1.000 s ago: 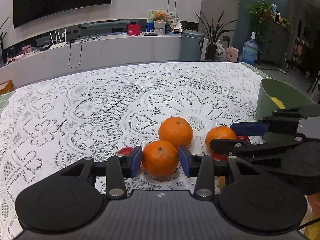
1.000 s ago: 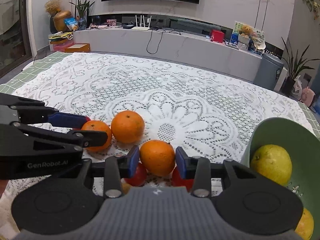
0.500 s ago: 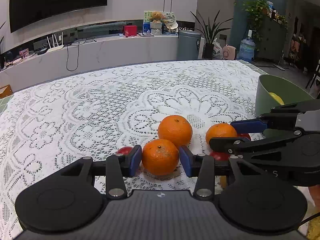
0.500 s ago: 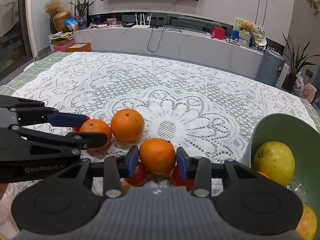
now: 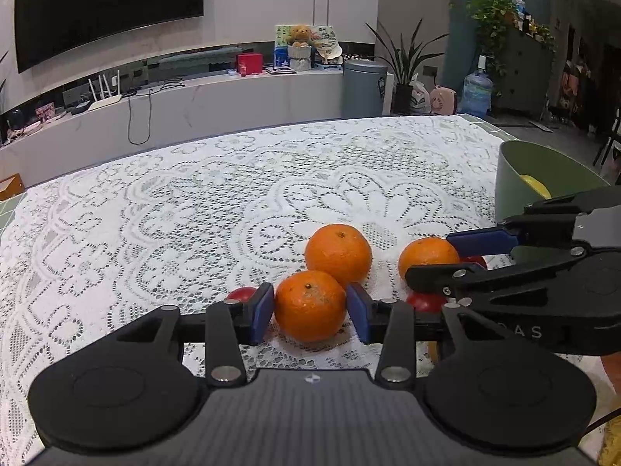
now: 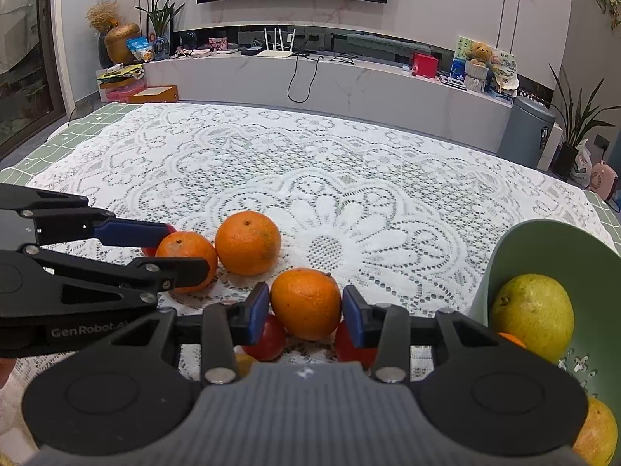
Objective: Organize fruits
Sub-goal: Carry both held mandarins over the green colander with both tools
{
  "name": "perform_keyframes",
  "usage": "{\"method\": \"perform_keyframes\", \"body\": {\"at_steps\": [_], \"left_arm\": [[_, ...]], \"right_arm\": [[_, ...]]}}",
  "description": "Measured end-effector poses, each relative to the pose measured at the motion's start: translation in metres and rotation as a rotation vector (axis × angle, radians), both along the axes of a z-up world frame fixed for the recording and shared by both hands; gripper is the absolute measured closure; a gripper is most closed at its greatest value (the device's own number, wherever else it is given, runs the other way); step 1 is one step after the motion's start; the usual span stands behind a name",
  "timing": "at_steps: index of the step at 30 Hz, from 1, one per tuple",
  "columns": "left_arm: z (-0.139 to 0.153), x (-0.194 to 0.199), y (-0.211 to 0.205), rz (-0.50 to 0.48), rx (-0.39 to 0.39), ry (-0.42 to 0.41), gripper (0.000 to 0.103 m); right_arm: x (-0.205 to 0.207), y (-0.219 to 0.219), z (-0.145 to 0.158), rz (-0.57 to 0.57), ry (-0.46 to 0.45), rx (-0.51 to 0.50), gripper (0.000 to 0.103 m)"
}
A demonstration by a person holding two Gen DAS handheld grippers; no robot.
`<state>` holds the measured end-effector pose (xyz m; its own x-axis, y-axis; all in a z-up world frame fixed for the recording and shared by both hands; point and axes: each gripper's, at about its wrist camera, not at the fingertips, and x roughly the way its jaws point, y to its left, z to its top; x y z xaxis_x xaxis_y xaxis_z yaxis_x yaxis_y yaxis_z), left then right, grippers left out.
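Plainly, my left gripper had just been closing, and its blue rubbery pads sat flat against both flanks of the near orange, a round, dimpled fruit with a dark stem dot, resting on the tablecloth. My right gripper stood about as narrow, its own blue pads clamped on the right-hand orange, which also lay on the cloth, just in front of the ribbed grey body of the tool. Both grippers were matte black with linked metal-pinned arms. Between and just behind the two held fruits sat a third orange, larger and glossy, touching the near orange. Small smooth red fruits lay tucked under the right gripper's fingers, and another peeped out beside my left pad. The cloth was white openwork lace in flower patterns, over a green checked surface at the edges. At the right stood a smooth matte green bowl, deep and rounded, with a speckled yellow-green pear inside.
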<state>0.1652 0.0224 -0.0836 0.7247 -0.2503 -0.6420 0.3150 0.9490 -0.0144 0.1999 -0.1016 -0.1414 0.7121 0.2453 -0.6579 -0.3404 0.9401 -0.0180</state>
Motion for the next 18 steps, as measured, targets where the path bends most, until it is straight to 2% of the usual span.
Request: {"method": "perform_keyframes", "body": {"at_steps": [11, 18], "left_arm": [[0.002, -0.002, -0.002, 0.024, -0.007, -0.011, 0.059], [0.018, -0.008, 0.002, 0.072, -0.033, -0.069, 0.06]], "right_arm": [[-0.005, 0.002, 0.0, -0.001, -0.032, -0.018, 0.065], [-0.017, 0.003, 0.009, -0.014, -0.141, -0.047, 0.065]]}}
